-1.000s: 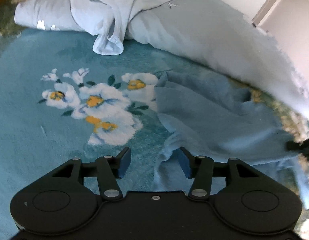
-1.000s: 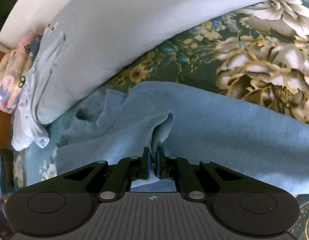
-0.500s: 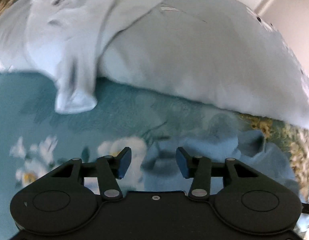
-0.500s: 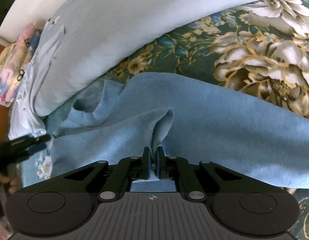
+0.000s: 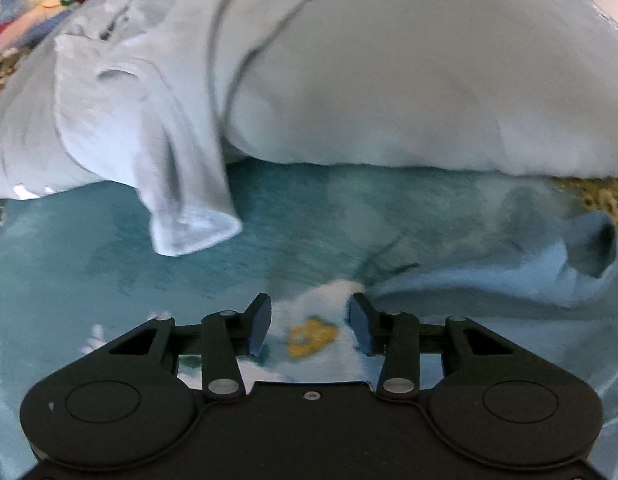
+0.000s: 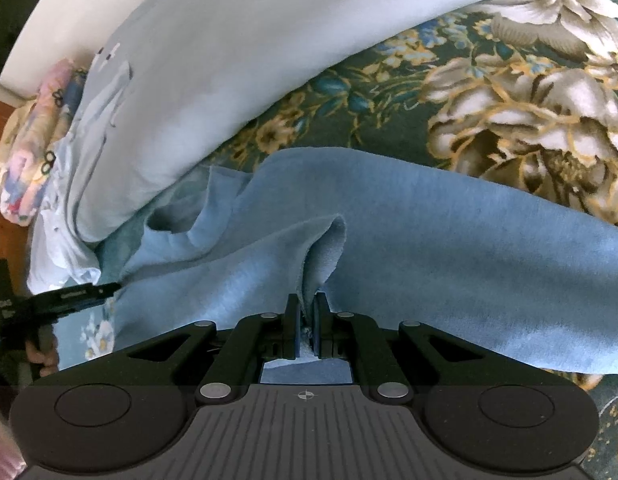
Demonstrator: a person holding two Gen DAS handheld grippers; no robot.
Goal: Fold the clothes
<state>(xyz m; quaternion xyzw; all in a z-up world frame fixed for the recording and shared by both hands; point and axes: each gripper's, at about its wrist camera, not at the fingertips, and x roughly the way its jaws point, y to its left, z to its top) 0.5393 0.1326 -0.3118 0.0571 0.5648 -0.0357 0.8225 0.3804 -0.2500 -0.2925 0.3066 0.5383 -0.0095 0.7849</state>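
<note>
A blue fleece garment [image 6: 429,248] lies spread across the bed. My right gripper [image 6: 307,326] is shut on a pinched fold of its near edge. In the left wrist view the same garment [image 5: 509,276] lies crumpled at the right, with an open sleeve end. My left gripper [image 5: 309,326] is open and empty, low over the teal floral blanket [image 5: 109,272], just left of the garment's corner. It also shows in the right wrist view [image 6: 81,294] at the far left, by the garment's left edge.
A large pale blue pillow [image 5: 389,80] lies across the back, with a light blue shirt [image 5: 149,120] draped over it. A dark green floral bedspread [image 6: 509,100] lies at the right. A colourful bundle [image 6: 33,152] sits at the far left.
My left gripper has moved forward and lower toward the pillow and the garment's far corner, staying open. My right gripper stays shut on the fold, and the garment has stretched out slightly.
</note>
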